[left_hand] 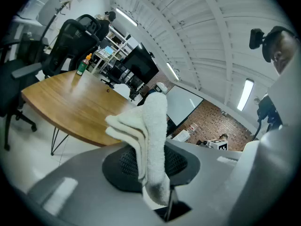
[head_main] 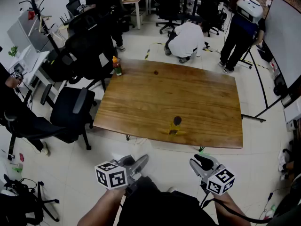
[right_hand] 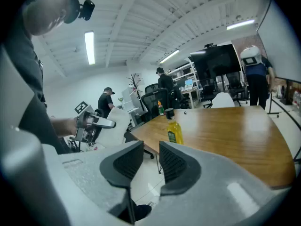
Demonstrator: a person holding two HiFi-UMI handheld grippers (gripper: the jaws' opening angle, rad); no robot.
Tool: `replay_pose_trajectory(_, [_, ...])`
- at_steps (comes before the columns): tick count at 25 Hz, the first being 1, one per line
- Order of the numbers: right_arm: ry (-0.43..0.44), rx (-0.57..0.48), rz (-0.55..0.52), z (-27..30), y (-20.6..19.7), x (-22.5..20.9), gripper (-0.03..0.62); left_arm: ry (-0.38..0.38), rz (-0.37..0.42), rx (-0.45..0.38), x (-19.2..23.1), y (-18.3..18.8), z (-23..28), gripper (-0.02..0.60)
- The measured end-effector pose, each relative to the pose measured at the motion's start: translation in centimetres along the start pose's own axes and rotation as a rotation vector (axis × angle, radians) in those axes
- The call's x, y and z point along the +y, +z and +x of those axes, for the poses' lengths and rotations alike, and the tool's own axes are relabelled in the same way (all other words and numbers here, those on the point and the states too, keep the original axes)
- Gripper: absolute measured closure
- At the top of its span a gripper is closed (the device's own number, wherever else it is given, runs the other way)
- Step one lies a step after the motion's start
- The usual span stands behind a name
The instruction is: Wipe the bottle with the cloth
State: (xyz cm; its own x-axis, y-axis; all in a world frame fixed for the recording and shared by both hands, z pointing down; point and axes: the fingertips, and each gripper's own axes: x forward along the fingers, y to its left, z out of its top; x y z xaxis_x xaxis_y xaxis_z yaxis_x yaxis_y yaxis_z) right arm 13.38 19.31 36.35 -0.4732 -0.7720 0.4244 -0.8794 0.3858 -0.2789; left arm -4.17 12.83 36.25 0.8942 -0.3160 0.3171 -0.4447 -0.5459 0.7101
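- Left gripper (head_main: 137,163), short of the table's (head_main: 141,132) near edge, is clamped on a folded white cloth (left_hand: 151,126). The cloth stands up past the pads, w/ a loose fold drooping to one side. Risk: only a narrow strip looks pinched, so a hard rub could drag it free.
- Well beyond the left gripper, at the table's far corner, stands an orange-capped bottle (head_main: 116,66). Risk: it gets taken for the target. The task names just one bottle and doesn't say which.
- Ahead of both grippers, nearer the right one, a yellow bottle (head_main: 175,126) w/ dark cap stands upright by the table's near edge, untouched. Risk: it is tall, prob. light and close to the rim, so a one-sided wipe w/o support could tip it or shove it off.
- Right gripper (right_hand: 151,161) holds nothing, its jaws narrow w/ a slim gap between them. Risk: that gap looks too tight for the bottle's body. Unless it widens on approach, the fingertips could knock the bottle over.
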Motion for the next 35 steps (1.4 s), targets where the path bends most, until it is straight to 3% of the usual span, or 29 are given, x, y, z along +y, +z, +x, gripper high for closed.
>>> replay_pose_trajectory(6, [-0.102,0.02,-0.153,8.2,3.9,-2.6,0.468,-0.072,0.043,0.038,5.2,6.8,1.8,0.477])
replay_pose_trajectory(9, [-0.141,0.043,-0.268,11.0,4.8,-4.3,0.465,-0.113,0.068,0.102,6.5,7.5,3.4,0.477])
replay_pose_trajectory(12, [-0.154,0.084,-0.348,12.8,5.4,-5.8,0.464,-0.121,0.046,0.144,7.7,7.3,5.0,0.477])
replay_pose_trajectory(20, [-0.036,0.079,-0.364,16.7,5.8,-6.7,0.442,-0.116,-0.055,0.142,9.7,6.2,7.9,0.477])
replay_pose_trajectory(25, [0.0,0.053,-0.313,18.1,6.4,-6.1,0.458,-0.11,-0.122,0.115,11.2,6.2,8.5,0.477])
replay_pose_trajectory(29, [-0.001,0.029,-0.301,18.9,6.6,-5.7,0.465,-0.146,-0.177,0.113,11.9,6.0,10.0,0.477])
replay_pose_trajectory(32, [0.0,0.007,-0.299,18.8,6.9,-5.6,0.465,-0.247,-0.257,0.117,11.2,5.6,11.4,0.477])
replay_pose_trajectory(35, [0.004,-0.002,-0.294,18.9,7.1,-5.7,0.465,-0.49,-0.408,0.118,9.2,6.3,12.8,0.477])
